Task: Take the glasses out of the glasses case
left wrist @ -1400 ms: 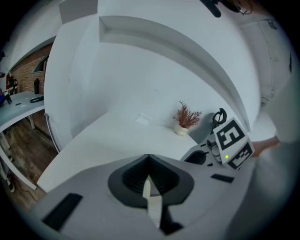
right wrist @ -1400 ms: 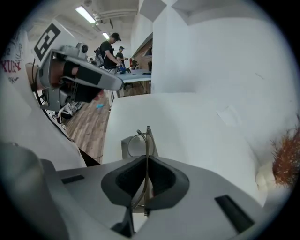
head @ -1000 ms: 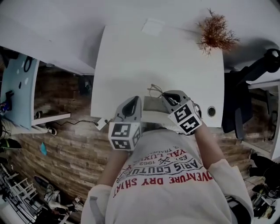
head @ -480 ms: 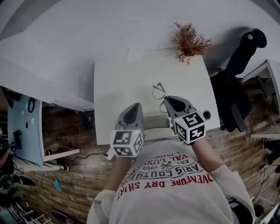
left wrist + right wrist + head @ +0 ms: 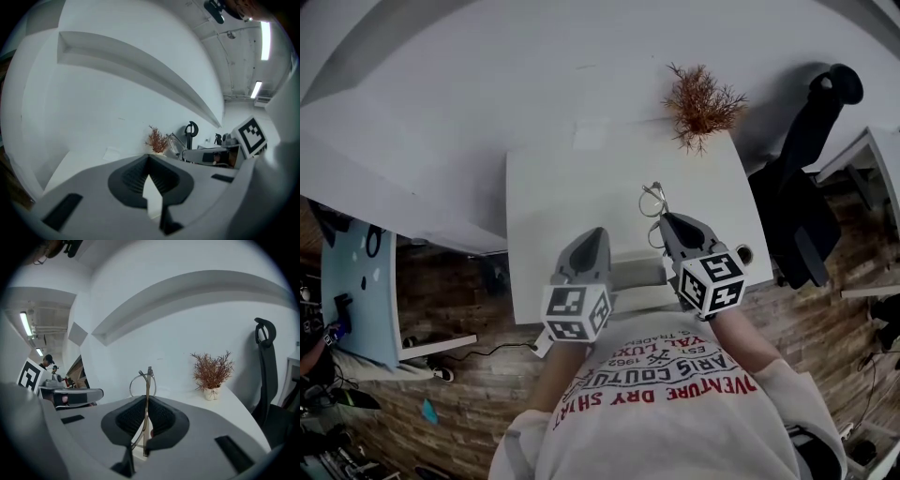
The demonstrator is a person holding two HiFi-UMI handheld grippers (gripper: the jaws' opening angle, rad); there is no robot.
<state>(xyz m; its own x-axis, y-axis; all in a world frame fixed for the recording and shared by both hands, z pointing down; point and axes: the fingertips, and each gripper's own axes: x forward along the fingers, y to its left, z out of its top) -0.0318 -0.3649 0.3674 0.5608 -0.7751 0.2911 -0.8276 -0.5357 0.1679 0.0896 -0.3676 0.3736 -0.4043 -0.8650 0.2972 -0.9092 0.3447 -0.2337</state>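
Thin metal-framed glasses (image 5: 653, 200) hang in the air above the white table (image 5: 553, 187), with my right gripper (image 5: 664, 221) shut on them. In the right gripper view the frame (image 5: 148, 380) stands upright between the dark pads, one lens ring sticking out past the tips of the right gripper (image 5: 146, 399). The grey glasses case (image 5: 635, 273) lies near the table's front edge, between the two grippers. My left gripper (image 5: 594, 236) hovers to the left of the case. Its jaws meet at the tips with nothing between them in the left gripper view (image 5: 149, 157).
A small dried reddish plant (image 5: 701, 97) in a white pot stands at the table's far right corner. A white sheet (image 5: 592, 137) lies at the far edge. A black office chair (image 5: 802, 192) is off the table's right side. A cable hole (image 5: 742, 251) sits near the front right corner.
Both grippers have risen above the case. The right gripper has rolled and carried the glasses up and farther over the table.
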